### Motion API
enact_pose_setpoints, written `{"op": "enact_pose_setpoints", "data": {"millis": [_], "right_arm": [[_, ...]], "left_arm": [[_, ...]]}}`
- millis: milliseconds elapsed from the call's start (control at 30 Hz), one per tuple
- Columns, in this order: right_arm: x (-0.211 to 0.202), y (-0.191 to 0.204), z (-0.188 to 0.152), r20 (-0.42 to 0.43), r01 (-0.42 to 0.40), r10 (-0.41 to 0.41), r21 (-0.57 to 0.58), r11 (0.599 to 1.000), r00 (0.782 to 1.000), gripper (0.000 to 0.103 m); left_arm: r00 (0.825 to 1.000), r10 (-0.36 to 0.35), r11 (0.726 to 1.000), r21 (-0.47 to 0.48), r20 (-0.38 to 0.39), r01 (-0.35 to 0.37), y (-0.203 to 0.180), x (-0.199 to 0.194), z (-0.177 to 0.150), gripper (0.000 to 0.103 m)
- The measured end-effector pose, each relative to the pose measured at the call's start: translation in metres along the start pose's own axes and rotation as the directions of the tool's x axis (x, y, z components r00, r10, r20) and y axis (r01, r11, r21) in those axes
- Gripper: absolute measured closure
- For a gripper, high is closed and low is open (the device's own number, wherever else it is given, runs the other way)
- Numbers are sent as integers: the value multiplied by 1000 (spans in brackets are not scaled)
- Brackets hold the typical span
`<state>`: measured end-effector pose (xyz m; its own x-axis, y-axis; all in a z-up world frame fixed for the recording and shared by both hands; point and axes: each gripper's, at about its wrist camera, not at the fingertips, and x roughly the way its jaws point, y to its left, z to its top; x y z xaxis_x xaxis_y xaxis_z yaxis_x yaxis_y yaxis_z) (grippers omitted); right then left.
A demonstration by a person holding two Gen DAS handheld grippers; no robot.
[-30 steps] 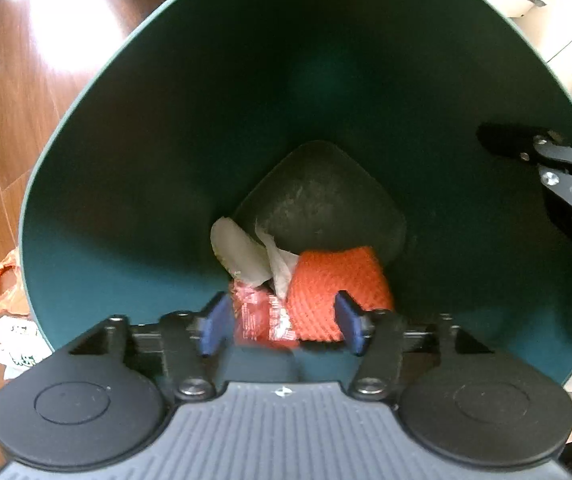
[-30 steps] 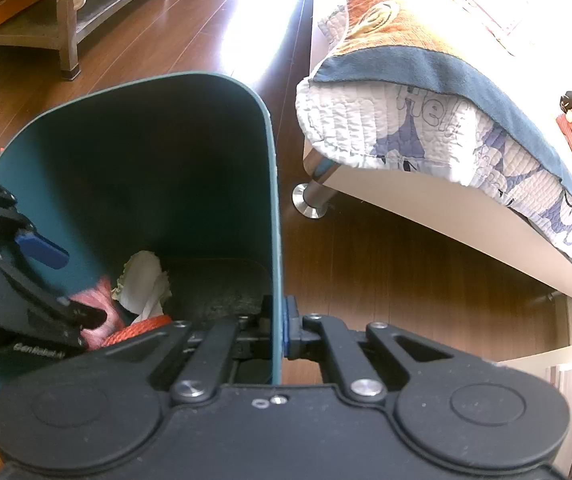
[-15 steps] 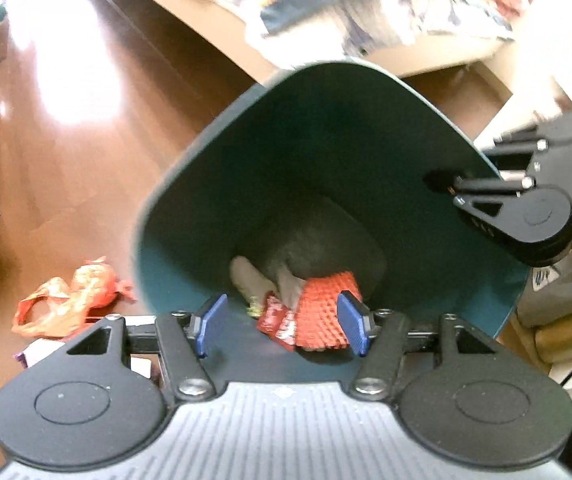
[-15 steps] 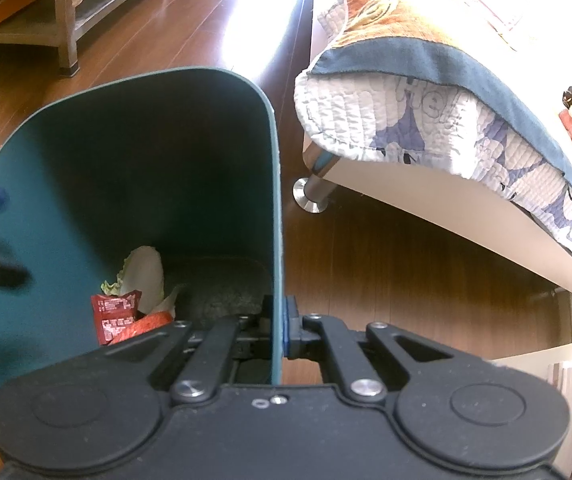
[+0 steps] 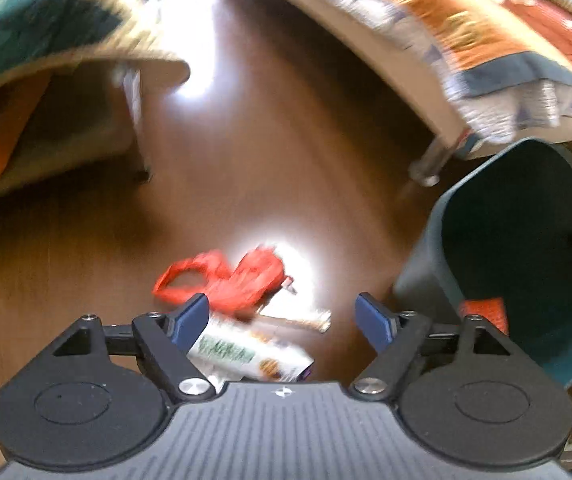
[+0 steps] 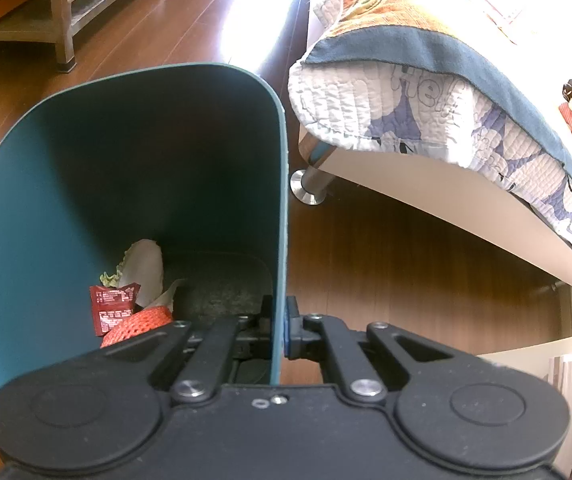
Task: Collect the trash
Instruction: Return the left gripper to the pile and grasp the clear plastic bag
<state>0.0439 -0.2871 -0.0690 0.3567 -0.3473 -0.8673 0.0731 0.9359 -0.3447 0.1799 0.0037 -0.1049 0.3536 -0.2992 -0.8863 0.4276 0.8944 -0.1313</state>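
L gripper (image 5: 281, 322): jaws just opened wide, empty, over red bag (image 5: 225, 280).
R gripper (image 6: 279, 330): jaws clamped on bin (image 6: 125, 168) wall.
Tip: drop straight, pinch bag's bunched middle.

The left gripper (image 5: 281, 316) has a grey ribbed body, two round black discs and black link arms with silver screws — its fingertips (image 5: 372, 322) are blue pads. The right gripper (image 6: 279, 322) has a smooth black body, the same discs and screws.

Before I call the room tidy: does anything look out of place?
Yes. A crumpled red plastic bag and a printed carton lie loose on the wood floor, left of the teal bin instead of inside.
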Motion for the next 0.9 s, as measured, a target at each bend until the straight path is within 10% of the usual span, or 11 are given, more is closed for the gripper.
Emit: {"op": "enact_pose_setpoints", "data": {"millis": [333,633,900], "right_arm": [[1,-1,-2,-8,10,-10,9,1000,1000,99],[2,0,-2,-3,21,-21,8,1000,1000,99],[1,0,-4,-3,26,-26,11,1000,1000,99]], "left_arm": [[952,66,929,-329,-300,-168,80,98,-63,23],[916,43,846,-473,-400,-246,110,151,-97,23],[901,-30,680,-669,-434,-300,135,179,-118,23]]}}
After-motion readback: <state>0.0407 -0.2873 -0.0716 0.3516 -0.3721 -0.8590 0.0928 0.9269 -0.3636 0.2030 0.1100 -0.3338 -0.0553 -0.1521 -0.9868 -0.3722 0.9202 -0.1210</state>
